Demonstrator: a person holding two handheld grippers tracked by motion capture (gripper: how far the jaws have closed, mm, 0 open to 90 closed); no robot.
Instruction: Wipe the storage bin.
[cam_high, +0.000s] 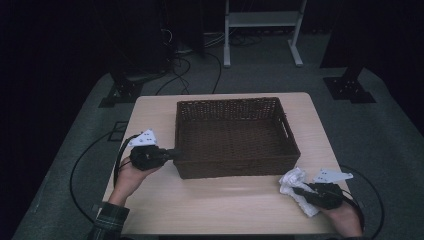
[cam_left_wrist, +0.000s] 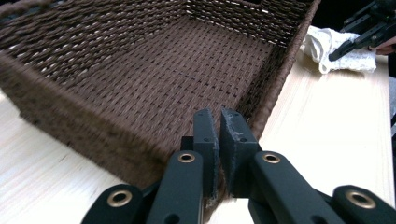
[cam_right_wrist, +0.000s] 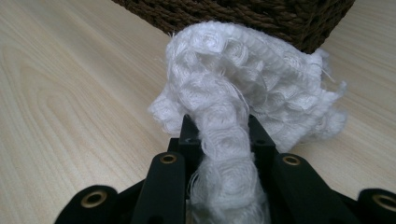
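Pale wood grain covers your table (cam_high: 220, 200), which stands on grey carpet in a dark room; a white frame stands at the back and black cables trail over the floor on your left.

Dark brown wicker forms the basket (cam_high: 235, 169), the largest thing on the table. It sits toward the far edge, slightly left of the middle, with its bottom bare. A wide strip of bare wood runs along your near edge between your two hands. A narrower strip lies to the right of the basket and another to its left.

Your left gripper (cam_high: 172, 153) rests at the basket's near left corner. In the left gripper view the jaws stand almost together astride the wicker rim at that corner, with only a thin slot between the pads. Whether the pads press on the rim you cannot tell from here.

Your right gripper (cam_high: 296, 189) lies near the table's near right corner, just off the basket's near right corner. Its jaws are clamped on the white cloth (cam_right_wrist: 243, 93), with a twisted band of it running down between the pads.

That cloth is crumpled and bunched, with a puckered, bubbly weave and frayed threads at its edges. It rests on the wood just beside the basket wall, outside the basket.
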